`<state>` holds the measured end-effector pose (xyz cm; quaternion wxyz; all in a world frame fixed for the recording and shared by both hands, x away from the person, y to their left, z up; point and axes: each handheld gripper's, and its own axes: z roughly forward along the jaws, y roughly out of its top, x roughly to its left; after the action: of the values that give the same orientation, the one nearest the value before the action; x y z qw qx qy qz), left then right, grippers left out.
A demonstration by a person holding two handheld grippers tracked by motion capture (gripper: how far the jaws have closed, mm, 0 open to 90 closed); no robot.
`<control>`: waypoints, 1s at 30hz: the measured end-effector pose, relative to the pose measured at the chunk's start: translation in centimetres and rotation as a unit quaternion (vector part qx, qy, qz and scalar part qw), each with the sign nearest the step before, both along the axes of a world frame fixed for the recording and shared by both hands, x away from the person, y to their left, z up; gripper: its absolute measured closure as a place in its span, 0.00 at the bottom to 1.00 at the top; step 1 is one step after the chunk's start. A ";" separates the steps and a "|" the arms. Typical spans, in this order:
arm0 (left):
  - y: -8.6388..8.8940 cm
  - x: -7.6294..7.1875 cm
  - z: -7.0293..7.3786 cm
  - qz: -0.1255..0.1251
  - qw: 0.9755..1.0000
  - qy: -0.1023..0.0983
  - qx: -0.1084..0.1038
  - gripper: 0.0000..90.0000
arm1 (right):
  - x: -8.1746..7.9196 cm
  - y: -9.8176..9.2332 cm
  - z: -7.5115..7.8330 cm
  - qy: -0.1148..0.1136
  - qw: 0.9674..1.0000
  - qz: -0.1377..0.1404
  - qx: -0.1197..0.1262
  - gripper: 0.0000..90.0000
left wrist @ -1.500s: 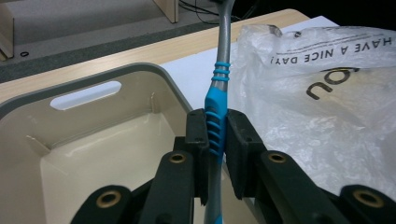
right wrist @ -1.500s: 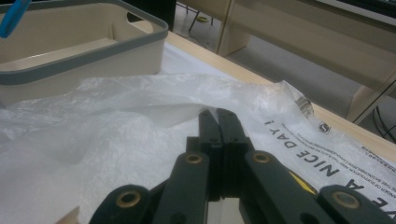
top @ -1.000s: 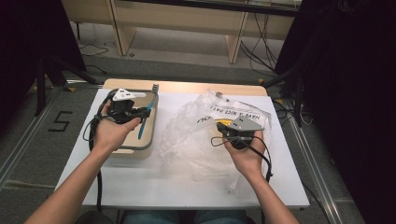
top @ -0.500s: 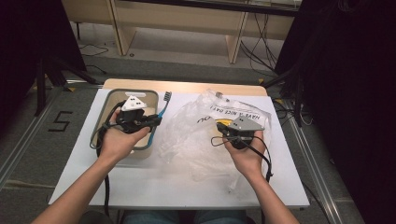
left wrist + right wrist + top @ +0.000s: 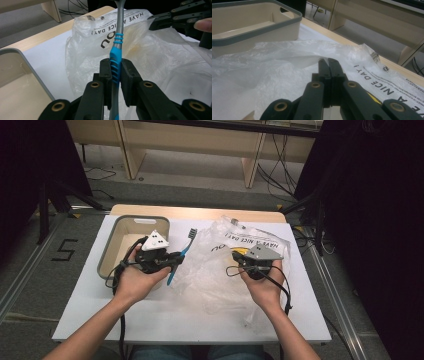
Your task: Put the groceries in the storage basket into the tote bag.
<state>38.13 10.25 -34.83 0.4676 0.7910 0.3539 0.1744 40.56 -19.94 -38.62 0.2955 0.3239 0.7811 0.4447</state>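
- The left gripper has its jaws drawn in narrow on a blue and grey toothbrush, pads pressing the ribbed blue part of the handle from both sides.
- In the high view the left gripper sits just right of the beige bin, with the toothbrush carried over the left edge of the clear plastic bag.
- The toothbrush runs along a line from near-left to far-right: bristle head at the far end, beside the bin's far-right corner, tail of the handle nearest the person. In the left gripper view it stands up out of the jaws, neck and head aimed toward the printed end of the bag.
- The right gripper has its jaws pressed fully together on a fold of the bag; in the high view it sits over the middle of the bag, right of the toothbrush.
- My judgement: the brush is being taken to the bag. To do it well, the right gripper should lift its fold so a mouth opens toward the left.
- Then turn the brush so its long axis lines up with that opening and feed it head first, keeping the grip low on the ribbed part.
- Risk: thin film can snag on the bristles.
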 end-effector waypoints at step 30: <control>-5.0 -2.7 -2.8 -0.079 0.996 0.019 0.033 0.89 | 0.1 -0.2 0.2 0.003 1.000 0.001 0.012 1.00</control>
<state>35.45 5.29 -37.62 0.4465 0.8348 0.2930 0.1335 40.64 -20.11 -38.40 0.2890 0.3273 0.7770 0.4535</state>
